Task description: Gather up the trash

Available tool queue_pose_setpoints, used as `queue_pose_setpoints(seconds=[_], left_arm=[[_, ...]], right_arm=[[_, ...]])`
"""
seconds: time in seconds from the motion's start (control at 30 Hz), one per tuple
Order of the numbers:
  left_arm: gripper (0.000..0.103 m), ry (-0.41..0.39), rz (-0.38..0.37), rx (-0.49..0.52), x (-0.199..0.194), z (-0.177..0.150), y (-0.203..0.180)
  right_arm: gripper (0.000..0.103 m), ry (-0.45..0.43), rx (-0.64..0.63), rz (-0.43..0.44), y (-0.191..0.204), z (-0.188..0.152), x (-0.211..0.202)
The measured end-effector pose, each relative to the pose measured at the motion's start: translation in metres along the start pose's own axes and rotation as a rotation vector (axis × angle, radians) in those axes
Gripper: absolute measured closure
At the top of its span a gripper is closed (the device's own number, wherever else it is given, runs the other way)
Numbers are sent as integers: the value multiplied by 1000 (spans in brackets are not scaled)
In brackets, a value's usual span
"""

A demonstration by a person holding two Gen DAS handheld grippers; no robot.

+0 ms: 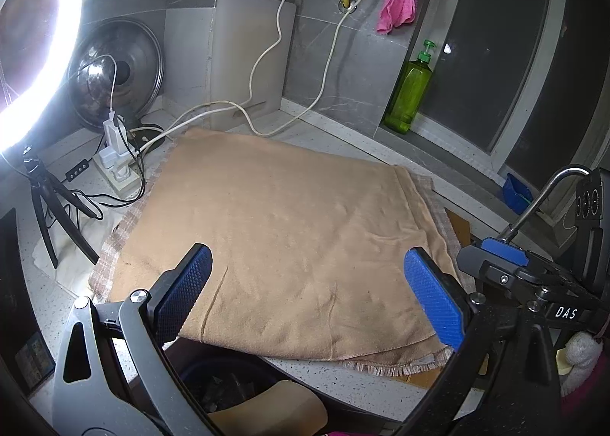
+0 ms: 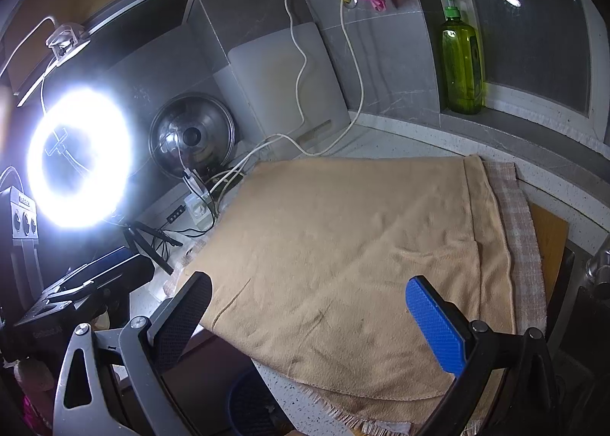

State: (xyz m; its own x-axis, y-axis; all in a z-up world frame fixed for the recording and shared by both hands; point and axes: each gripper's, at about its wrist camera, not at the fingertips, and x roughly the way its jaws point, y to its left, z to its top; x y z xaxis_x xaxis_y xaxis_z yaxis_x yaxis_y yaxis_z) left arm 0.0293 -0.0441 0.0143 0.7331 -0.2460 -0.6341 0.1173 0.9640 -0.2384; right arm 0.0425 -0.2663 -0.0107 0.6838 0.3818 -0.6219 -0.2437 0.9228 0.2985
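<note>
A tan towel lies flat on the speckled counter over a plaid cloth, with no loose trash on it. My left gripper hovers open over the towel's near edge, nothing between its blue pads. Below the counter edge stands a dark bin with dark scraps inside and a tan piece across its rim. My right gripper is open too, empty, above the same towel. The bin's rim shows under it. The right gripper's body appears at the right of the left wrist view.
A bright ring light on a tripod stands at the left. Behind it are a pot lid, a power strip with cords and a leaning grey board. A green bottle stands on the window sill, a faucet at right.
</note>
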Motion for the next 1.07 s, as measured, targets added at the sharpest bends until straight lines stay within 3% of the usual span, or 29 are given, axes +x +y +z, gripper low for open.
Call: queue_pose_setpoints(seconds=[1.07], left_arm=[[1, -63, 18, 88, -15, -2, -23]], right_arm=[[0, 20, 29, 5, -4, -7, 0]])
